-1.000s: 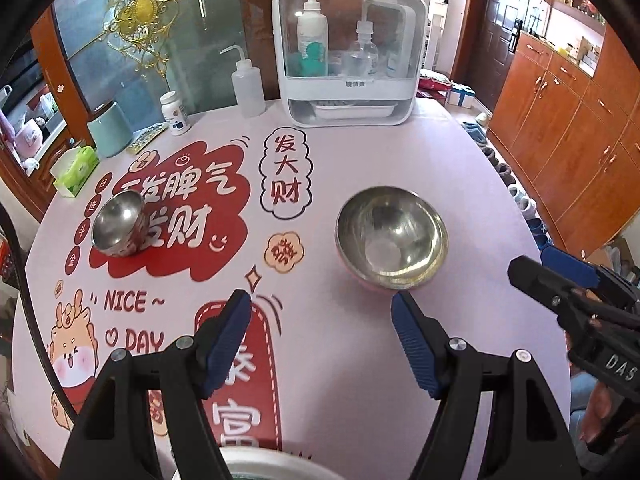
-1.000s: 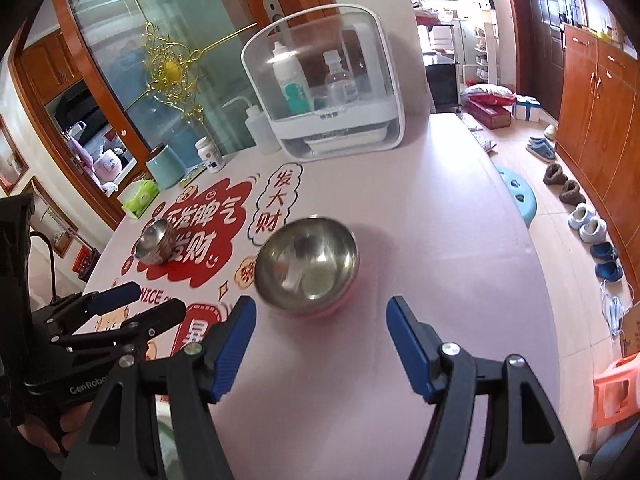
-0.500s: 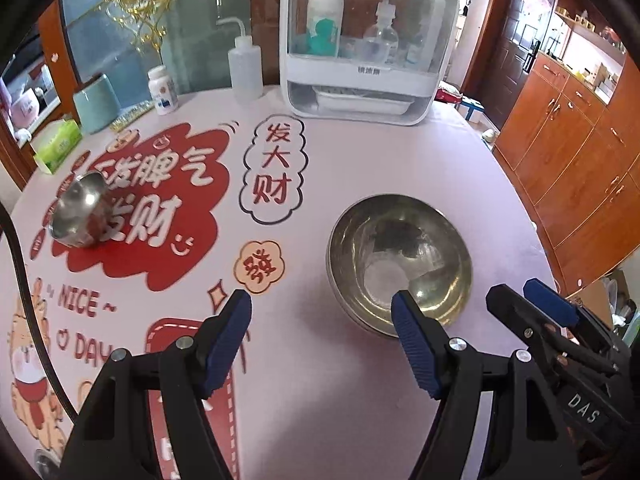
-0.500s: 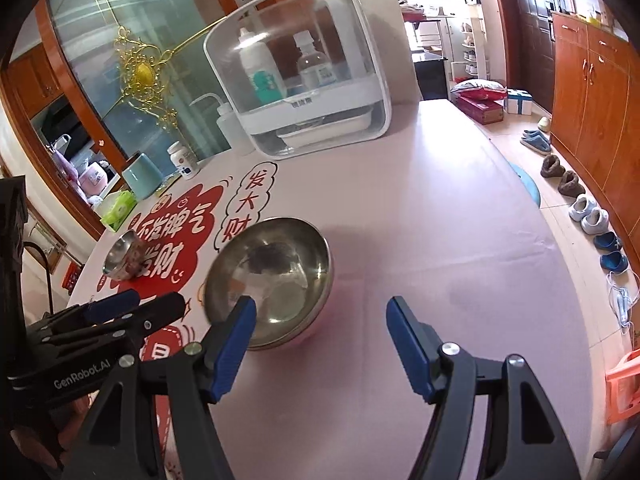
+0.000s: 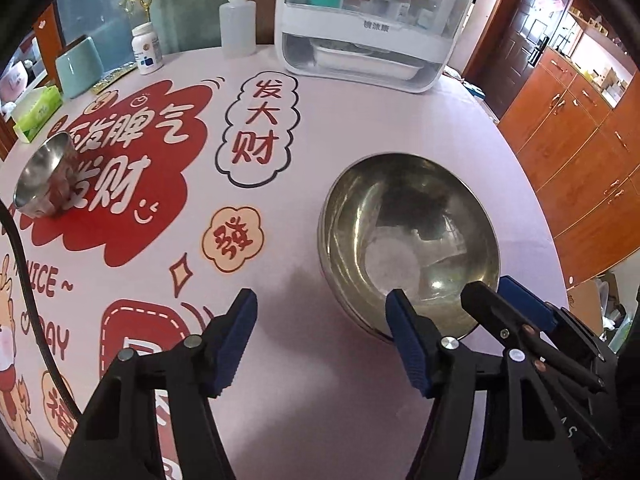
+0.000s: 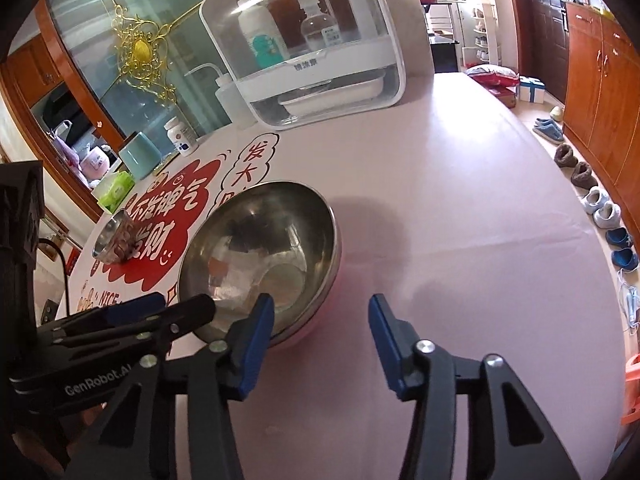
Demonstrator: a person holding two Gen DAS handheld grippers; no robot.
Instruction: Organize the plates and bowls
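A large steel bowl (image 5: 408,240) (image 6: 260,256) sits on the pink table cover. A small steel bowl (image 5: 44,176) (image 6: 114,240) stands far left on the red print. My left gripper (image 5: 320,320) is low at the large bowl's near-left rim, one finger over the inside and one outside; its jaws are closing and the pads do not press on the rim. My right gripper (image 6: 320,316) straddles the near-right rim the same way, jaws closing, pads off the metal. Each gripper shows in the other's view, the right gripper (image 5: 508,300) and the left gripper (image 6: 168,312).
A white lidded box (image 5: 372,20) with bottles stands at the back of the table. Left of it are a squeeze bottle (image 5: 238,20), a pill jar (image 5: 147,50), a teal cup (image 5: 78,66) and a green tissue pack (image 5: 38,112). Shoes (image 6: 600,208) line the floor beside wooden cabinets.
Both grippers have come down and forward to the large bowl, which now looms bigger. Their jaws stand narrower than before, and each now straddles the bowl's near rim.
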